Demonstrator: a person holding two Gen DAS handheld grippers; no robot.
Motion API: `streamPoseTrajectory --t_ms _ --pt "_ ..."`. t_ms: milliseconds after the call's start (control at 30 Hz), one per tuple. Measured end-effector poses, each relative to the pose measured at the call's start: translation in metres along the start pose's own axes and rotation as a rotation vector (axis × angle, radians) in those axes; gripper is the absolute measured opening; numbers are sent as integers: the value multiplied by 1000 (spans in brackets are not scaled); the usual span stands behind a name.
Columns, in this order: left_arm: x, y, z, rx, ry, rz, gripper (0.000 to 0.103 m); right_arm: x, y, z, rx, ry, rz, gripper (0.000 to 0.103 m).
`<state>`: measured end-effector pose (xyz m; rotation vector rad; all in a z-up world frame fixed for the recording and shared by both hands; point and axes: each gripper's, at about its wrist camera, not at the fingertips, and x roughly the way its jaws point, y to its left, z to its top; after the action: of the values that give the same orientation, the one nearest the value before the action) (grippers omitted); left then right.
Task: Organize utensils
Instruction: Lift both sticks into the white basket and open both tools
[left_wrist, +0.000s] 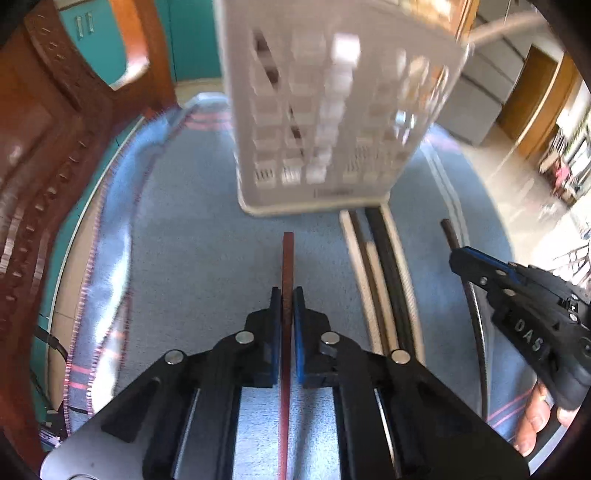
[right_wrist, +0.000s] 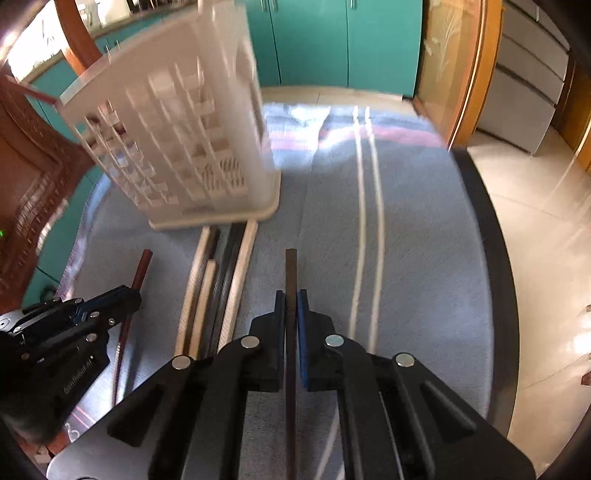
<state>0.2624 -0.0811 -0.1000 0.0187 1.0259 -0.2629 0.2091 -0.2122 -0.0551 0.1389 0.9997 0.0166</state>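
A white slotted plastic utensil holder (left_wrist: 332, 110) stands upright on a blue cloth; it also shows in the right wrist view (right_wrist: 184, 147). My left gripper (left_wrist: 287, 295) is shut on a reddish-brown chopstick (left_wrist: 288, 258), its end pointing at the holder's base. My right gripper (right_wrist: 291, 299) is shut on a dark chopstick (right_wrist: 291, 273). The right gripper shows in the left wrist view (left_wrist: 460, 258), the left gripper in the right wrist view (right_wrist: 129, 295). Several cream and dark chopsticks (left_wrist: 380, 277) lie side by side on the cloth before the holder, also in the right wrist view (right_wrist: 218, 288).
The blue cloth (right_wrist: 406, 240) with pink and white stripes covers a round table with a dark rim (right_wrist: 495, 258). A carved wooden chair (left_wrist: 44, 147) stands at the left. Teal cabinets (right_wrist: 332, 40) are behind. Tiled floor (right_wrist: 546, 221) lies to the right.
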Motion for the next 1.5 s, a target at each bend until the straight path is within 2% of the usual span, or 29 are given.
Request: streamPoseTrajectory --t_ms 167,533,667,733,800,900,967,1033,1100,1200,1333,1433,1500 --pt "-53 5 6 -20 -135 -59 7 -44 -3 10 9 -126 76 7" --pt "-187 9 6 27 -478 -167 7 -161 2 22 -23 -427 259 7" --pt "-232 11 28 17 -616 -194 7 -199 4 40 2 -559 259 7" --pt "-250 17 39 -20 -669 -231 7 -218 4 56 42 -620 272 7" --pt "-265 24 55 -79 -755 -261 7 -232 2 69 79 -698 288 7" --pt "-267 34 76 -162 -842 -227 7 -238 -3 82 152 -800 283 7" --pt "-261 41 78 -217 -882 -159 7 -230 -6 88 200 -855 262 7" --pt "-243 52 83 -278 -862 -139 7 -219 -7 88 242 -888 251 7" --pt "-233 66 87 -316 -833 -153 7 -203 -8 90 261 -890 221 7" --pt "-215 73 94 -341 -818 -135 7 -181 -5 95 253 -841 198 7" --pt "-210 86 94 -382 -836 -161 7 -155 13 96 169 -784 121 7" --pt "-211 86 89 -408 -856 -207 7 -141 27 88 118 -747 88 7" --pt "-213 86 84 -418 -883 -210 7 -136 31 87 105 -730 81 7"
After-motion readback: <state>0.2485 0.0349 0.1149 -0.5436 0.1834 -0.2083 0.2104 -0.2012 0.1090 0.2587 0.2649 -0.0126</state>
